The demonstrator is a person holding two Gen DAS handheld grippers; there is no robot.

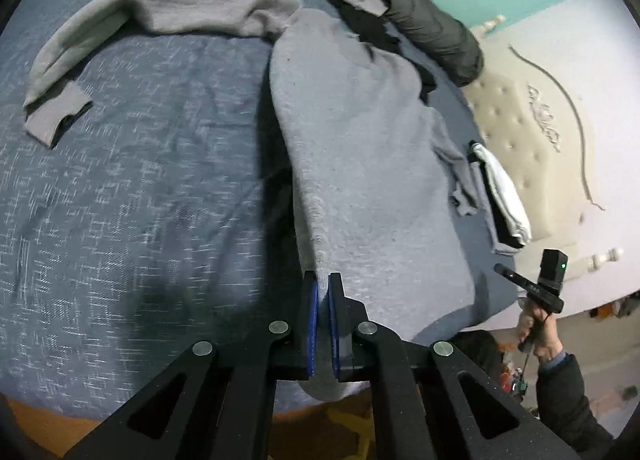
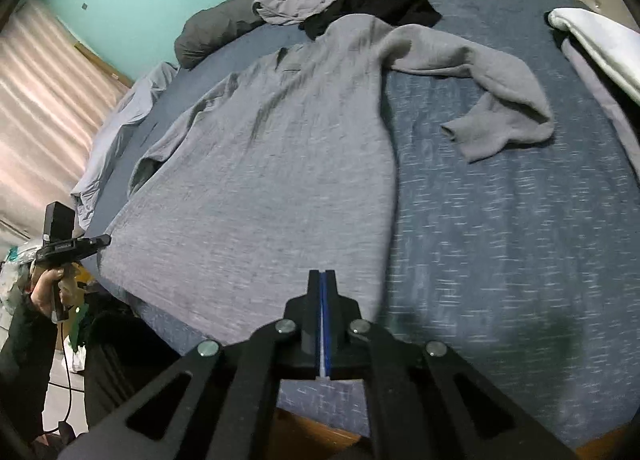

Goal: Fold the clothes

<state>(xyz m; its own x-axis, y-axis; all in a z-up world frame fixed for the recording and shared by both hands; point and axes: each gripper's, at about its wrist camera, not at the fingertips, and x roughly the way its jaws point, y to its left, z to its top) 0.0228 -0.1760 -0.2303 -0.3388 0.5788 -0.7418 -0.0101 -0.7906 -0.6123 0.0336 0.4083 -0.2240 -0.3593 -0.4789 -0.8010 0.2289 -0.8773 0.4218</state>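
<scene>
A grey knitted sweater lies lengthwise on the blue bed, collar at the far end. My left gripper is shut on its near hem, and the fabric rises in a ridge from the jaws. One sleeve curls out to the left. In the right wrist view the sweater spreads flat, with that sleeve bent at the right. My right gripper hovers over the hem, pads pressed together with no fabric visibly between them. Each view shows the other gripper off the bed's corner: the right gripper, the left gripper.
The blue speckled bedcover is bare to the sweater's right. A dark rolled duvet, a grey garment and a black one lie at the far end. A folded white and black stack sits by the padded headboard.
</scene>
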